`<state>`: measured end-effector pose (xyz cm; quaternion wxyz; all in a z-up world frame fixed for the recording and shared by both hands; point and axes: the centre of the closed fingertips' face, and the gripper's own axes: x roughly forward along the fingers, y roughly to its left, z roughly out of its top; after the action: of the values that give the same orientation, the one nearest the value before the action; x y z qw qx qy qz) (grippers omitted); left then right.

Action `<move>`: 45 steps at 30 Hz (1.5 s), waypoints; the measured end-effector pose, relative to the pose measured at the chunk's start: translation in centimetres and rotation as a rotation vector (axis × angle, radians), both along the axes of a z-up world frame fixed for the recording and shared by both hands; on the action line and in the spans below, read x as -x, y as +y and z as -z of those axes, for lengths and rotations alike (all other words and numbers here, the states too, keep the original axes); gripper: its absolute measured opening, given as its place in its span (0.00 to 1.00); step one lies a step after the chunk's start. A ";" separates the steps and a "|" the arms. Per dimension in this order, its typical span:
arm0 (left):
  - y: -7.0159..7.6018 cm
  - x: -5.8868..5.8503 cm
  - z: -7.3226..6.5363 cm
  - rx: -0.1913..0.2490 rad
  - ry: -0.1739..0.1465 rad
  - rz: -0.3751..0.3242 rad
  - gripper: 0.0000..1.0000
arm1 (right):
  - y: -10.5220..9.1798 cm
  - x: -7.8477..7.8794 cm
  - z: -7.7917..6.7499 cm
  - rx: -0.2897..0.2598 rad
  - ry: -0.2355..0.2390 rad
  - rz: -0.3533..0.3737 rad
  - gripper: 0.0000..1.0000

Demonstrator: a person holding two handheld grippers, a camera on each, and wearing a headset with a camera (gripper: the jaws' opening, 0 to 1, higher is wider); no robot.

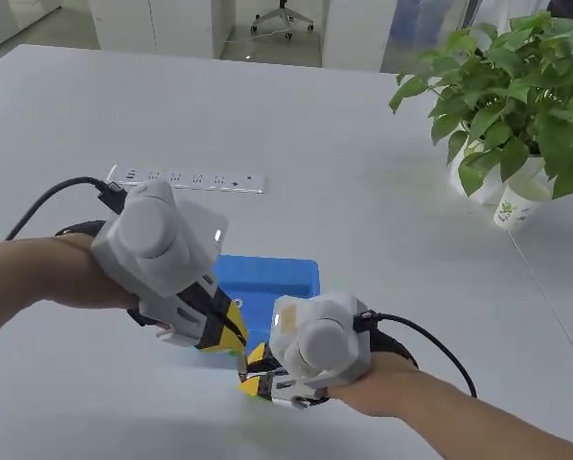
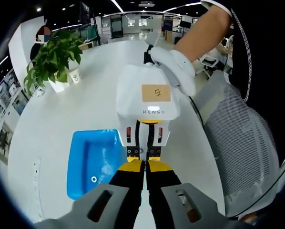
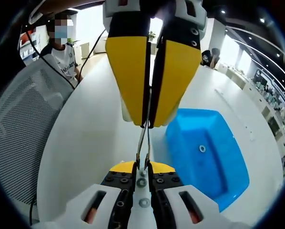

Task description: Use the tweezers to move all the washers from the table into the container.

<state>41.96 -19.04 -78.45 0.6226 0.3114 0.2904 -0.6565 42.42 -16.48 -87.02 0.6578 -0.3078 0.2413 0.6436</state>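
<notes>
Gripping tweezers (image 3: 143, 143) beside the container (image 3: 180, 138)
Tweezers are clamped in the closed left tongs (image 3: 149, 121); whether the narrowed right tongs (image 3: 142, 168) grip them cannot be told.

Tweezers (image 3: 145, 140): thin silvery metal, two slim arms lying close together. They are hanging above the table (image 1: 363, 192) just beside the container, one end sitting pinched in the left gripper (image 3: 149, 125), the other in the right gripper (image 3: 142, 167).

Container (image 1: 267, 278): bright blue shallow rectangular tray with rounded corners, sitting flat and open side up.

Washer (image 3: 202, 148): small silver ring, lying flat on the container floor, resting apart from the walls.
</notes>
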 end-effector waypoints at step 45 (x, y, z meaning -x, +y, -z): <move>-0.6 -0.6 0.3 0.014 0.008 -0.005 0.05 | -0.2 -0.2 -0.2 -0.015 0.034 0.024 0.13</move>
<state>42.60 -19.69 -78.79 0.6253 0.3039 0.2889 -0.6582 42.59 -16.71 -86.86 0.6634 -0.2891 0.2515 0.6427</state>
